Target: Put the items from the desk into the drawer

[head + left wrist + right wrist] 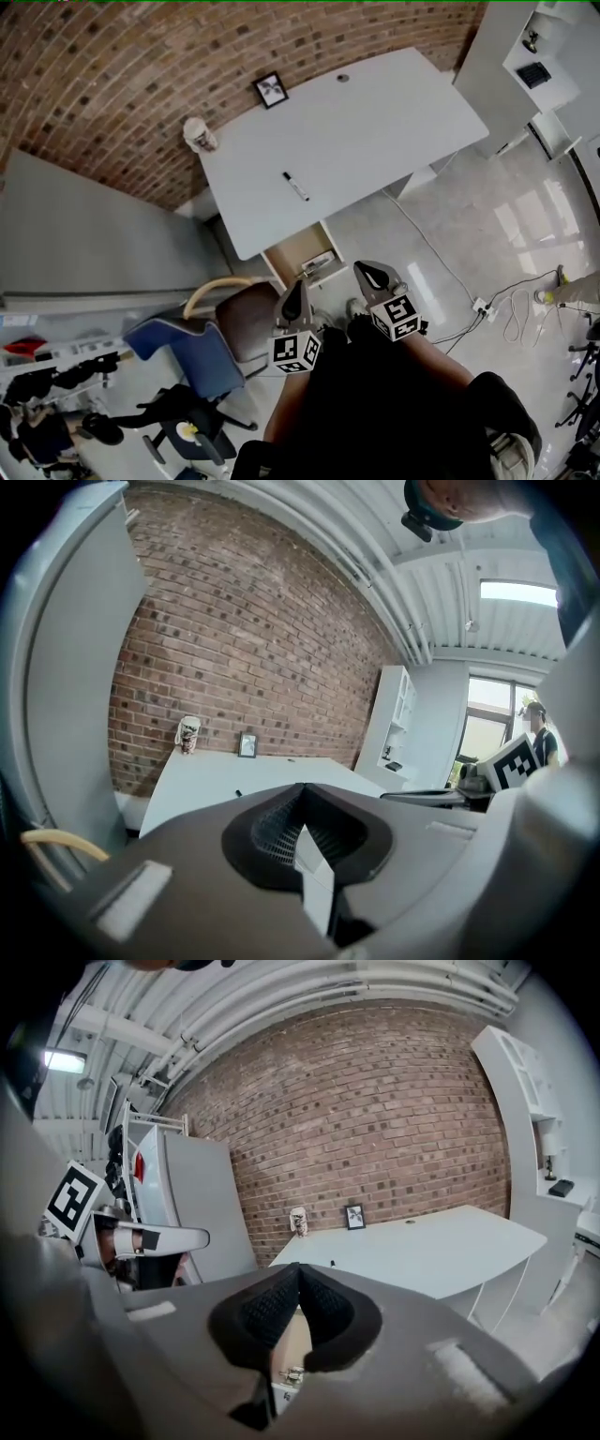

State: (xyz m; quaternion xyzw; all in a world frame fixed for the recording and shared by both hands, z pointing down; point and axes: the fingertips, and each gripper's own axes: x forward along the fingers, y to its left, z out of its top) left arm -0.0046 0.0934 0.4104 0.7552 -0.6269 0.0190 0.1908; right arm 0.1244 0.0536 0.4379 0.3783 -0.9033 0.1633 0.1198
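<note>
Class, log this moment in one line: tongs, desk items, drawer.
left tongs: shut, empty | right tongs: shut, empty | marker, cup, picture frame: on desk | drawer: open

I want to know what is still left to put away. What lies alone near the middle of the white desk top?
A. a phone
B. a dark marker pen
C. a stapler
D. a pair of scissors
B: the head view shows a slim dark marker pen lying flat on the desk, well apart from the cup and the picture frame that stand by the brick wall.
</note>
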